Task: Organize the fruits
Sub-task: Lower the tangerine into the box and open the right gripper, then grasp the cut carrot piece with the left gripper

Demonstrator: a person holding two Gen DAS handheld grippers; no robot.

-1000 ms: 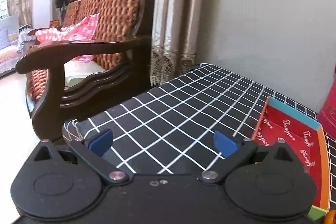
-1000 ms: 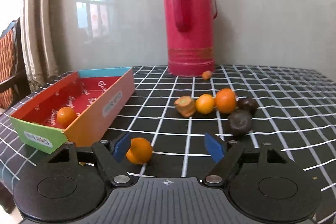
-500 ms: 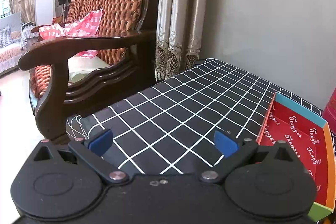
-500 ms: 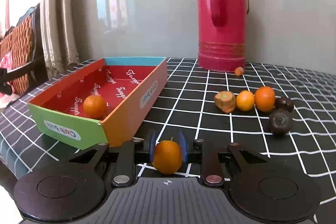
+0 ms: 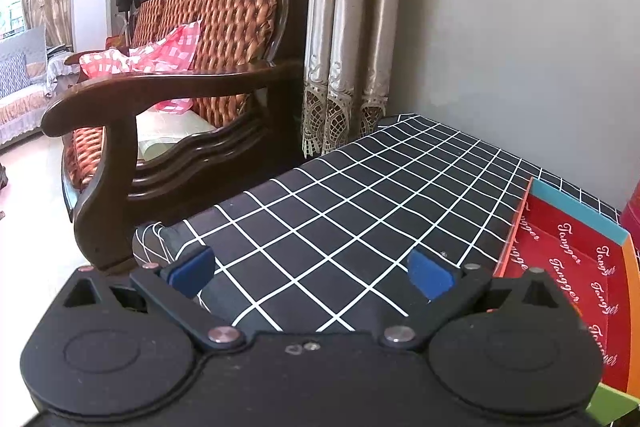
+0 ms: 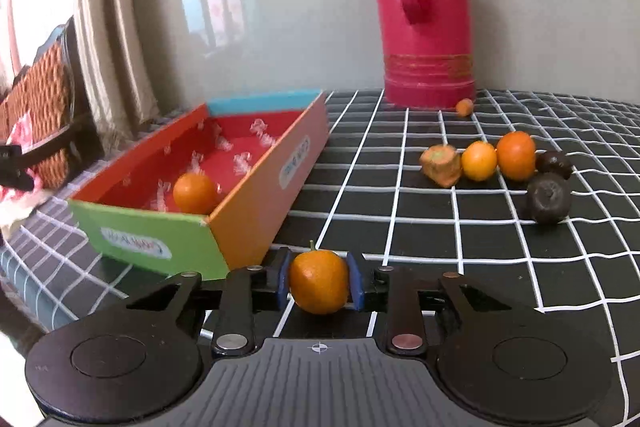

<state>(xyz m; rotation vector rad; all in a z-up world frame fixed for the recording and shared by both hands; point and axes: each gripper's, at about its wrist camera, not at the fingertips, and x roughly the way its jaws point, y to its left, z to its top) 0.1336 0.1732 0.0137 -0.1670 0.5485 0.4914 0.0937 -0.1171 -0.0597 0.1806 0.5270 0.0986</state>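
My right gripper [image 6: 319, 281] is shut on a small orange [image 6: 318, 282] and holds it above the checked tablecloth, just right of the near corner of the coloured cardboard box [image 6: 256, 211]. One orange [image 6: 195, 193] lies inside the box. To the right lie a brownish piece [image 6: 440, 165], two oranges [image 6: 479, 166] [image 6: 516, 155] and two dark fruits [image 6: 548, 203] [image 6: 554, 165]. A tiny orange [image 6: 464, 107] sits by the flask. My left gripper [image 5: 310, 273] is open and empty over the table's left end, with the box [image 5: 576, 267] at its right.
A tall red thermos flask [image 6: 424, 7] stands at the back against the wall. A wooden armchair [image 5: 180, 99] stands left of the table beyond its edge. Curtains [image 5: 348, 27] hang at the back left corner.
My right gripper shut on the small orange, lifted it off the cloth and moved it left toward the box. My left gripper has risen slightly and stayed open.
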